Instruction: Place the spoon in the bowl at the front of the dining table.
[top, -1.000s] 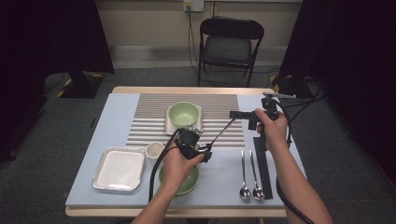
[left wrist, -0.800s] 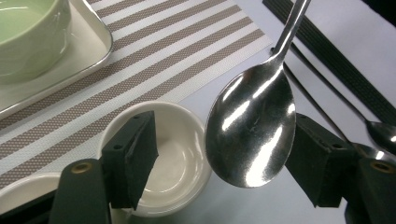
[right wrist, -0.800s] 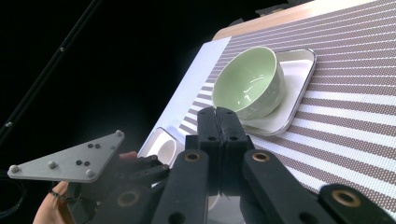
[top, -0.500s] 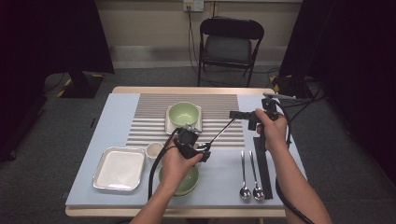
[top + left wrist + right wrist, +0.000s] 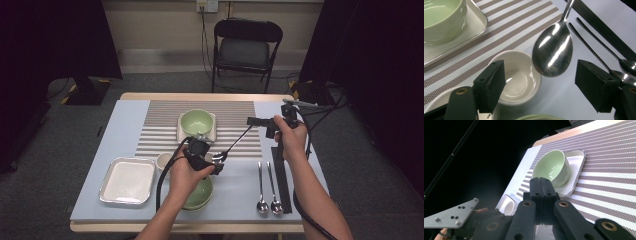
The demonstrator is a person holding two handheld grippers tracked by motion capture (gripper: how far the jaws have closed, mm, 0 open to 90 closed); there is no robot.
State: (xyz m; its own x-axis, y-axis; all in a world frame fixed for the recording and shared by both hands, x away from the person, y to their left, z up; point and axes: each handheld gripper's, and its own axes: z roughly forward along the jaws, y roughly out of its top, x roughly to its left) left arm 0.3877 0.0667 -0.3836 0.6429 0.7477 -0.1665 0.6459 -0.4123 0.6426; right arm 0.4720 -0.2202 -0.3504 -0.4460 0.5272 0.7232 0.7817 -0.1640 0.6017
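Spoon (image 5: 553, 51) handle clamped in right gripper (image 5: 255, 121), bowl hanging between just-widened, released left gripper (image 5: 540, 82), above white cup (image 5: 517, 77)

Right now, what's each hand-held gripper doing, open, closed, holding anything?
Left hand-held gripper: open, jaws just widened, spoon bowl between them, untouched.
Right hand-held gripper: shut on the spoon's handle end.

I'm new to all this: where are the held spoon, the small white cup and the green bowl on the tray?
Spoon (image 5: 552, 51), left gripper view, its shiny bowl.
Cup (image 5: 520, 80), left gripper view, inside bottom.
Green bowl (image 5: 196, 121), high view, inside.
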